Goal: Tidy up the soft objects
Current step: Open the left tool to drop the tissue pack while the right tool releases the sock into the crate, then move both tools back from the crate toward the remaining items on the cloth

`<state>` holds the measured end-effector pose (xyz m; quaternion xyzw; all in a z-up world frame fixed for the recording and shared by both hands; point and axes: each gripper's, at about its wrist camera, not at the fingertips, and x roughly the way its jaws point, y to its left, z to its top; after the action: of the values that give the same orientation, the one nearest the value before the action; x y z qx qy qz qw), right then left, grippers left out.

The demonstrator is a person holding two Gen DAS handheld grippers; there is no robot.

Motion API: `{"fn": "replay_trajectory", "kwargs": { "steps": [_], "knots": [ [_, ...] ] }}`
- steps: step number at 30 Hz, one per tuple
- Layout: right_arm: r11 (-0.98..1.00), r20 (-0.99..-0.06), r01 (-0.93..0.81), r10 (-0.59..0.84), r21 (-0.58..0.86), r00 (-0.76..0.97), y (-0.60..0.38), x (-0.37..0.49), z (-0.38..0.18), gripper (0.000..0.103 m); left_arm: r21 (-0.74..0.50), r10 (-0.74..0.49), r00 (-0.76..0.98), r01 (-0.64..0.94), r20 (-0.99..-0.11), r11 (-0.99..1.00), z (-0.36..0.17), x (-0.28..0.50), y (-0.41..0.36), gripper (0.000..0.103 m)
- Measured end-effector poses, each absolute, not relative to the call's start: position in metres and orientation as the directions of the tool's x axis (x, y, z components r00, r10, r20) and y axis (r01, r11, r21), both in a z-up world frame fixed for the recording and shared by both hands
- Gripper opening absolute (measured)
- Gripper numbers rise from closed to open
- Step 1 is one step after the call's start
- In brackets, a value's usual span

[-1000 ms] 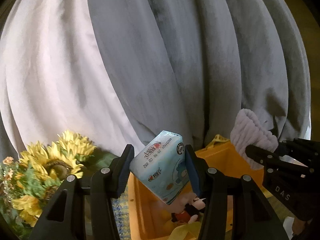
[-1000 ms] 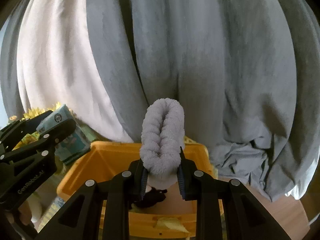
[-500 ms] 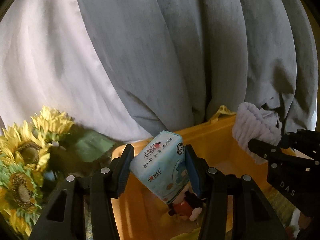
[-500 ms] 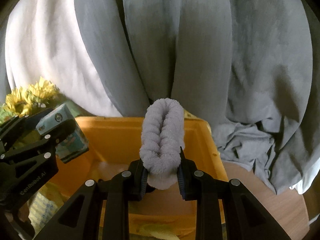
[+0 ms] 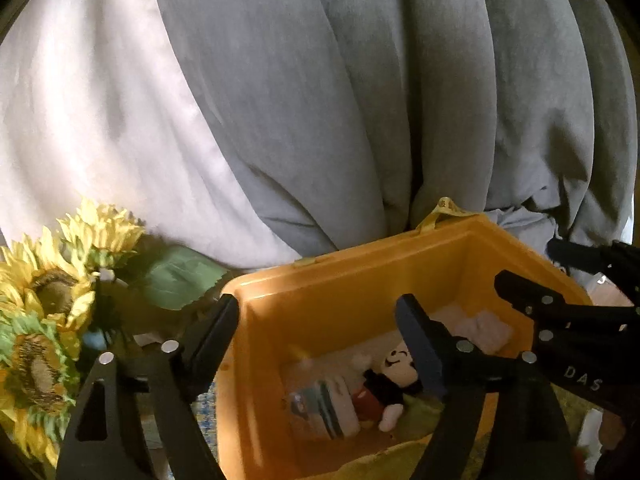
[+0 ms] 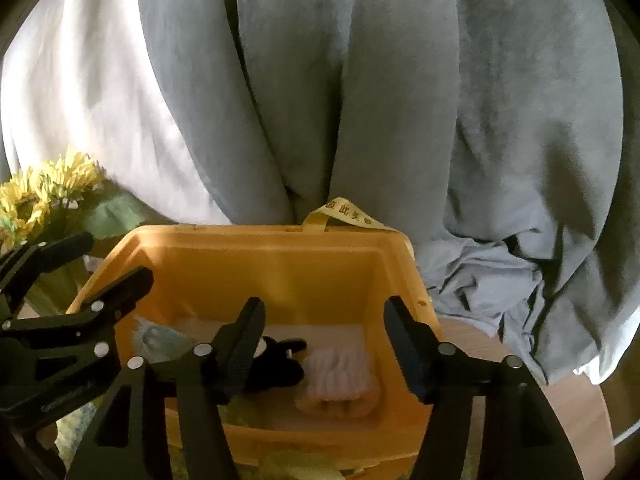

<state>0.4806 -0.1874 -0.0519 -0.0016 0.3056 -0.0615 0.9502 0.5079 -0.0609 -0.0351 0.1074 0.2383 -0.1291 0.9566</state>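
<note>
— As both wrist cameras look down into the bin, what is the condition of your tongs?

— I report the left tongs (image 5: pixel 316 332) spread wide and released, nothing between the fingers. My right tongs (image 6: pixel 324 330) are likewise parted and released. Both hover over the yellow bin (image 6: pixel 280 240).

— And the soft objects?

— All lie on the bin floor. The tissue pack (image 5: pixel 320 408) rests at the left, blurred. The mouse plush toy (image 5: pixel 386 384) lies just beside it, touching. The folded towel (image 6: pixel 340 380) sits at the right of the toy.

— Surroundings?

— I note a yellow ribbon (image 6: pixel 348 214) at the bin's far rim, artificial sunflowers (image 5: pixel 48 288) to the left, grey curtains (image 5: pixel 360 100) behind, and a wooden bench (image 6: pixel 568 404) at the right.
</note>
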Motion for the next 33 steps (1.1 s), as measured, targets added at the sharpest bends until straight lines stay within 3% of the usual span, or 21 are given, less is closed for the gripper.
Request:
{"fn": "replay_trajectory", "kwargs": {
  "steps": [13, 18, 33],
  "knots": [
    [0.987, -0.508, 0.155, -0.153, -0.039, 0.848, -0.193, 0.445, -0.020, 0.076, 0.159, -0.142, 0.912, 0.217, -0.385, 0.963, 0.001, 0.456, -0.050, 0.090],
    [0.986, -0.474, 0.163, -0.165, -0.046, 0.865, -0.193, 0.424, -0.007, 0.079, 0.176, -0.105, 0.935, 0.173, -0.338, 0.969, 0.013, 0.429, -0.048, 0.098],
    [0.981, -0.407, 0.190, -0.193, -0.049, 0.893, -0.196, 0.351, 0.018, 0.081, 0.138, -0.111, 0.945, 0.160, -0.308, 0.977, 0.038, 0.351, -0.041, 0.102]
  ]
}}
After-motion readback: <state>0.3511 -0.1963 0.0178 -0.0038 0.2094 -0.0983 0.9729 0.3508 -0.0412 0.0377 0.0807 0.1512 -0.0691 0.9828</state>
